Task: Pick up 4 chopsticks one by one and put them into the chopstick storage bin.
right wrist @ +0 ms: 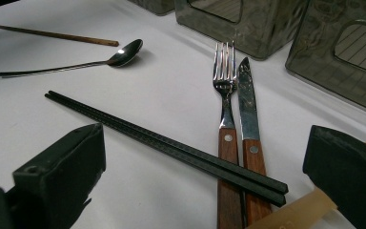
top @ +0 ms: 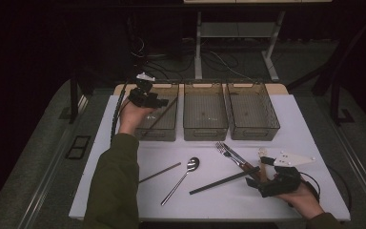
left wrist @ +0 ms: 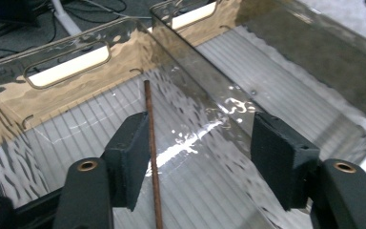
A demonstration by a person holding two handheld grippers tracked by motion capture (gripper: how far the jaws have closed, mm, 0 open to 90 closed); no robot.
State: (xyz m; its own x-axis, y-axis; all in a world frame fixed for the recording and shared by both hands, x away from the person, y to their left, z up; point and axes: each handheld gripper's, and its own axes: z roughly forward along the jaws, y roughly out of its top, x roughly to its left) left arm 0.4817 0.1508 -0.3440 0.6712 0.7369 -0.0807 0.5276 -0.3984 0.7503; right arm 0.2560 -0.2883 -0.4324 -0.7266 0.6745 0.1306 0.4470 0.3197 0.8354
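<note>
While the left tongs [top: 145, 95] hang over the left bin [top: 167, 125] of three clear bins at the far edge of the white bench [top: 310, 143], their jaws stand spread, gripping nothing. A brown chopstick [left wrist: 151, 143] lies inside that bin, slanting along its ribbed floor just beside the left jaw pad and close to the wall shared with the middle bin [top: 205, 112]. The right bin [top: 252, 112] stands beside it, each bin just apart from its neighbour.

Near the bench's front right corner, the right tongs [top: 271, 179] are also spread, low over the handles of a wooden-handled fork [right wrist: 225, 95] and knife [right wrist: 248, 109], which lie side by side, touching. A pair of black chopsticks [right wrist: 162, 140] crosses over both handles, between the jaws. Farther left, a spoon [right wrist: 76, 62] and a second brown chopstick [right wrist: 57, 34] lie well apart from the rest, with bare white surface around them and along the front edge.
</note>
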